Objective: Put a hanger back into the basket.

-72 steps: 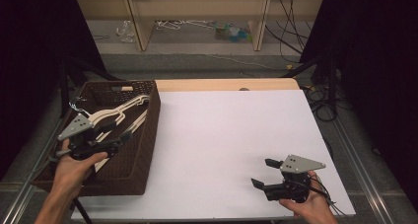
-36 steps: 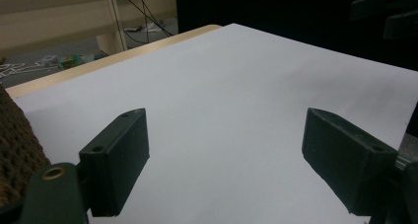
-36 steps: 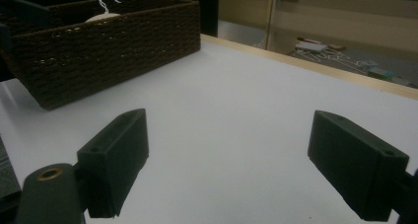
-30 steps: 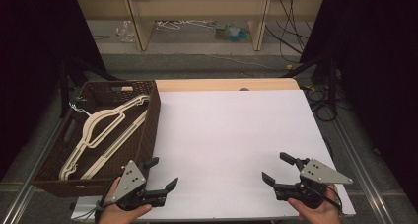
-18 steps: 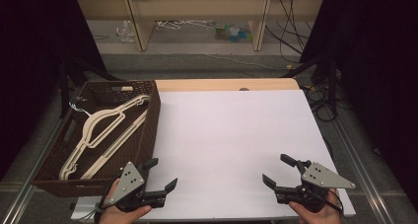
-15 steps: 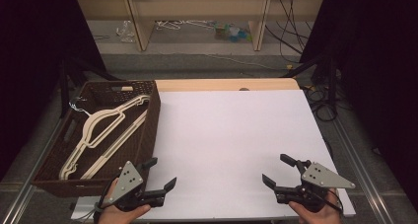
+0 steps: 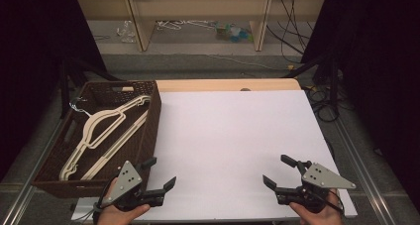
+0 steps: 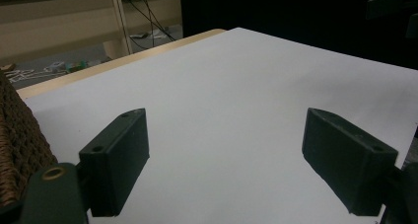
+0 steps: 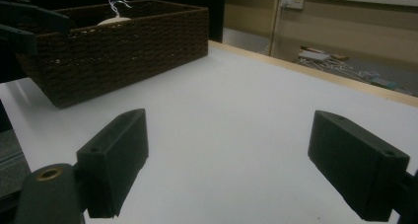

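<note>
Down at the lower left of the high view, the left tool [image 7: 159, 175] sits in a hand [image 7: 121, 214] at the near edge of the white rectangular surface [image 7: 233, 140], its two black jaws spread wide with nothing between them. Its own view, the left gripper view, shows the same: the left tool [image 8: 224, 160] has one jaw at the lower left of the frame and one at the lower right, bare white surface [image 8: 231, 100] in the gap, and neither jaw touching any object.

At the lower right of the high view the right tool [image 7: 280, 170] is also held in a hand [image 7: 312, 212], jaws wide apart and empty. In the right gripper view the right tool [image 9: 226, 165] hangs just over the white surface [image 9: 236, 110], grasping nothing.

Nearest to the left tool is the dark brown woven wicker basket [image 7: 148, 116], standing along the left side of the surface in the high view. Cream plastic clothes hangers [image 7: 101, 133] lie inside it. In the right gripper view the basket [image 9: 123, 46] fills the upper left, with a hanger's hook [image 9: 117, 4] rising above its rim.
</note>
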`<state>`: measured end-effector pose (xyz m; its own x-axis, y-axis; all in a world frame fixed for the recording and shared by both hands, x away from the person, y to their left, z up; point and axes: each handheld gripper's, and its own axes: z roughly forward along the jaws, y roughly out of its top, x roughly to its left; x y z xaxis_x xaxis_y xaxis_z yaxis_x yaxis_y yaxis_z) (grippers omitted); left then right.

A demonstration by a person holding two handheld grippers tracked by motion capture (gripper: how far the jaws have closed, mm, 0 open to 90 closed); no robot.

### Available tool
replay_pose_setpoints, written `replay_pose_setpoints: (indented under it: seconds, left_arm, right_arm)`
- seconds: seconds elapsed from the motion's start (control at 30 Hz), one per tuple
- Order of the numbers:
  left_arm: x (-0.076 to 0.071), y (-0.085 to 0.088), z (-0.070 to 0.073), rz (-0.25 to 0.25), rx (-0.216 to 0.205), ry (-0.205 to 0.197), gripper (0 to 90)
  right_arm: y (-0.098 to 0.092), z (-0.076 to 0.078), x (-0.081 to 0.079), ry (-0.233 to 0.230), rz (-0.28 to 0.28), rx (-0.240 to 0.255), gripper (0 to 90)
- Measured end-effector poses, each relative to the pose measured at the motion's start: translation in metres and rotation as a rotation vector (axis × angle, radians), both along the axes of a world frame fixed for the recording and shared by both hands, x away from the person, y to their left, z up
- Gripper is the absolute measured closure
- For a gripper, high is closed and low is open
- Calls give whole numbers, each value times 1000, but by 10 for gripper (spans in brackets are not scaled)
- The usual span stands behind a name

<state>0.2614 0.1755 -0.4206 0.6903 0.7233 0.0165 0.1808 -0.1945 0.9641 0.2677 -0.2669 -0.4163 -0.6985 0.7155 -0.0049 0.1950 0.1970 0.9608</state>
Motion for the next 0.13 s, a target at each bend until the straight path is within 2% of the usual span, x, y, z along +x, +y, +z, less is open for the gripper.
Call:
replay_pose_setpoints:
  seconds: [0.13]
  left_arm:
    - [0,0,0,-1,1,-1,179]
  right_arm:
    - [0,0,-1,16,2,1,165]
